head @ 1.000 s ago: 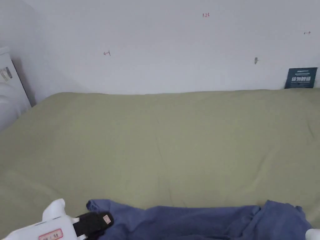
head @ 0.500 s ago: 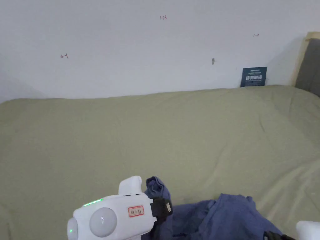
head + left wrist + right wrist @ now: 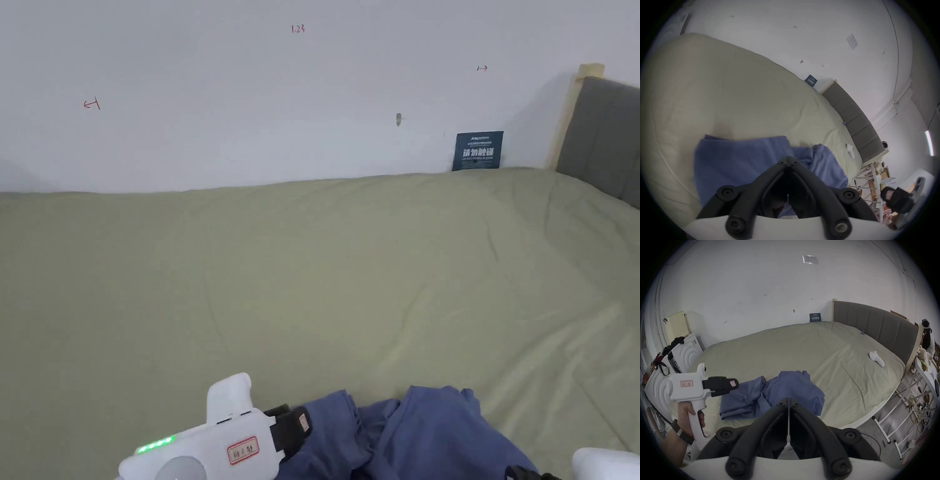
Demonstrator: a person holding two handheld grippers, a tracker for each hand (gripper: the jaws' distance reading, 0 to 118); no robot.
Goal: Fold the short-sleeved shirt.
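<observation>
A blue short-sleeved shirt (image 3: 425, 431) (image 3: 786, 389) lies bunched near the front edge of the bed, its left part folded over toward the right. My left gripper (image 3: 303, 425) (image 3: 737, 385) is white with black jaws and held in a hand. It sits at the shirt's left fold with its jaws shut on the cloth. In the left gripper view, the shut tips of the left gripper (image 3: 788, 158) lie over the blue shirt (image 3: 740, 155). My right gripper (image 3: 522, 472) (image 3: 788, 399) is shut at the shirt's near right edge. No cloth shows between its jaws.
The bed (image 3: 312, 269) has an olive-green sheet and a white wall behind it. A grey headboard (image 3: 603, 137) stands at the right. A small white object (image 3: 877, 361) lies near it. A white appliance (image 3: 683, 353) stands left of the bed, and metal bars (image 3: 907, 410) right.
My left gripper has carried the shirt's left end to the right, lifted it, then lowered it onto the rest. The head camera has panned right.
</observation>
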